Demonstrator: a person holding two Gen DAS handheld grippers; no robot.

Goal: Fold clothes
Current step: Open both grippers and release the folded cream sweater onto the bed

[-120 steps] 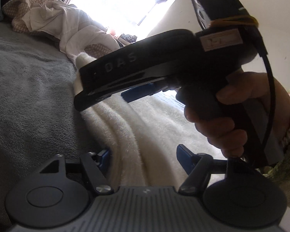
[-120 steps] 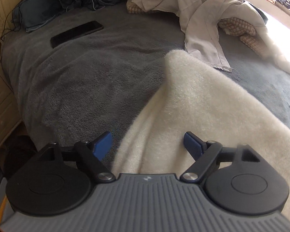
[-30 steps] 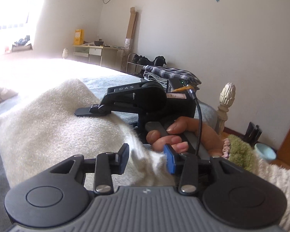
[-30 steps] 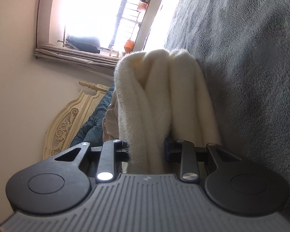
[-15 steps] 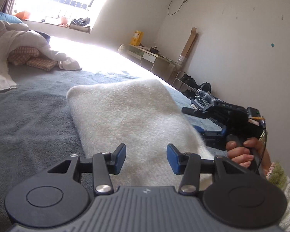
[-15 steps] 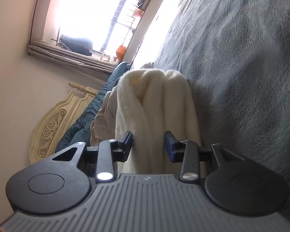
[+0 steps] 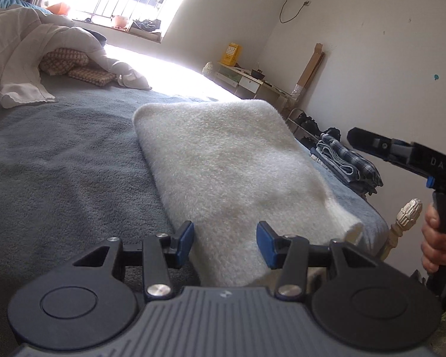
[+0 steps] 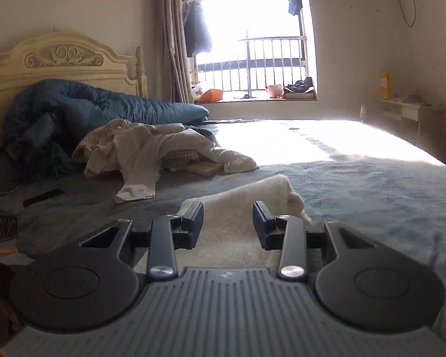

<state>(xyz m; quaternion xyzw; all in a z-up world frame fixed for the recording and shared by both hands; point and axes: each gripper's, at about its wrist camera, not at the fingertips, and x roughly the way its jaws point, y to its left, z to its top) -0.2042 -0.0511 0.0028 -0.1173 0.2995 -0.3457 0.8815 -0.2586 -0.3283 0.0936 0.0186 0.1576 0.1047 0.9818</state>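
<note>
Lying folded on grey bed (image 7: pixel 59 160): cream fleece garment (image 7: pixel 226 160), both grippers apart.

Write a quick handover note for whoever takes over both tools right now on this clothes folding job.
Left tool: open, holding nothing, over the near end of the folded cream fleece.
Right tool: open and empty, off the fleece.
Fleece lies folded on the grey bedspread.
Done: fleece folded; a folded plaid garment sits at the bed's far edge.
Left: the rumpled white garment and checked fabric near the blue duvet.
</note>
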